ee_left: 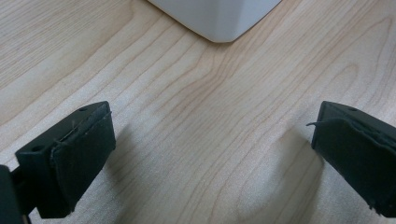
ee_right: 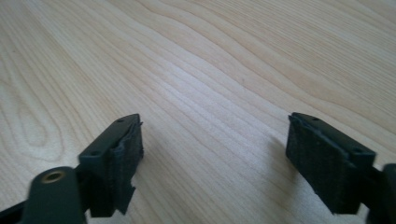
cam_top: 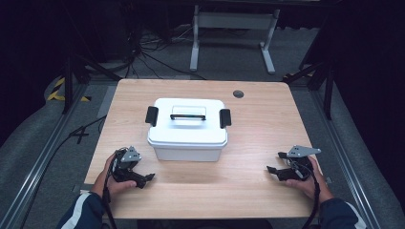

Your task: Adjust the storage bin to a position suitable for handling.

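Nearest the camera in the high view, two forearms come in from the bottom edge, each hand resting on the wooden worktop [cam_top: 248,157] with a set of tongs. Left tongs [cam_top: 149,177] sit at lower left of the frame, right tongs [cam_top: 273,162] at lower right; both are spread wide and pinch nothing, as each gripper view confirms with bare wood between the jaws.

Between them, toward the middle of the frame, stands a white plastic box [cam_top: 187,143] with its lid [cam_top: 188,125] on. A black latch [cam_top: 152,116] sits at the lid's left end and another black latch [cam_top: 225,118] at its right, and a dark carry handle [cam_top: 188,116] lies flat in a recess on top. One lower corner of the box shows at the top of the left gripper view.

Its contents are hidden, so weight cannot be judged. Judging by the look, the shell is rigid, smooth and likely slippery; the handle or the latches offer the surest hold.
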{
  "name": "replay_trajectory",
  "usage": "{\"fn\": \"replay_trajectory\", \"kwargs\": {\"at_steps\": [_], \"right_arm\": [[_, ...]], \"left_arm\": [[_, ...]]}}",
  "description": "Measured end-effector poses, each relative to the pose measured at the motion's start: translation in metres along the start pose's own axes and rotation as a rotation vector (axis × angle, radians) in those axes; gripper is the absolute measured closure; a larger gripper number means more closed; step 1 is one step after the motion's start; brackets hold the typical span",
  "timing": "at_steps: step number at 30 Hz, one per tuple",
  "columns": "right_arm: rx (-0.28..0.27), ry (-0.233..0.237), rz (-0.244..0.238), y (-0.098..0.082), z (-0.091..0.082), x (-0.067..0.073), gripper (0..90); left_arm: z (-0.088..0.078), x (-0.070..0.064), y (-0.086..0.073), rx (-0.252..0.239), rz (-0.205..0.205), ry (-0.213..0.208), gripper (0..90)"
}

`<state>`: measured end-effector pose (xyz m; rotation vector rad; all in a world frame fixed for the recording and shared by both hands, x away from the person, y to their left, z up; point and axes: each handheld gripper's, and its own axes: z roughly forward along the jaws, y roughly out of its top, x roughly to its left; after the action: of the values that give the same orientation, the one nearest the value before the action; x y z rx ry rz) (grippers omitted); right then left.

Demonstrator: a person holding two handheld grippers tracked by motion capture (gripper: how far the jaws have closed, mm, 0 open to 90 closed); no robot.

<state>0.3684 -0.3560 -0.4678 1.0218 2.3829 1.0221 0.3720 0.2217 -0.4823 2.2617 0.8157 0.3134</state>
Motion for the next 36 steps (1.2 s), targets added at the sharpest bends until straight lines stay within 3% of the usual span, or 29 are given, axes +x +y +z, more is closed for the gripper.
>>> {"fn": "replay_trajectory", "kwargs": {"at_steps": [13, 15, 18, 21, 27, 36], "right_arm": [[0.017, -0.013, 0.013, 0.001, -0.001, 0.0, 15.8], [0.035, -0.004, 0.014, 0.002, -0.003, 0.0, 19.5], [0.044, 0.042, -0.002, 0.005, -0.006, -0.001, 33.7], [0.061, 0.051, -0.04, 0.012, -0.01, 0.001, 34.4], [0.038, 0.076, -0.125, 0.046, -0.023, 0.011, 36.7], [0.024, 0.071, -0.274, 0.122, -0.049, 0.021, 43.5]], "left_arm": [[-0.001, -0.001, -0.002, -0.001, -0.012, -0.002, 0.6], [-0.001, -0.001, -0.002, -0.002, -0.013, -0.002, 0.6], [-0.001, -0.001, -0.001, -0.001, -0.012, -0.003, 0.5], [-0.001, 0.0, -0.001, 0.0, -0.009, -0.006, 0.5], [-0.001, 0.0, -0.001, 0.0, -0.011, -0.004, 0.4], [-0.001, 0.0, -0.001, 0.0, -0.008, -0.007, 0.4]]}}
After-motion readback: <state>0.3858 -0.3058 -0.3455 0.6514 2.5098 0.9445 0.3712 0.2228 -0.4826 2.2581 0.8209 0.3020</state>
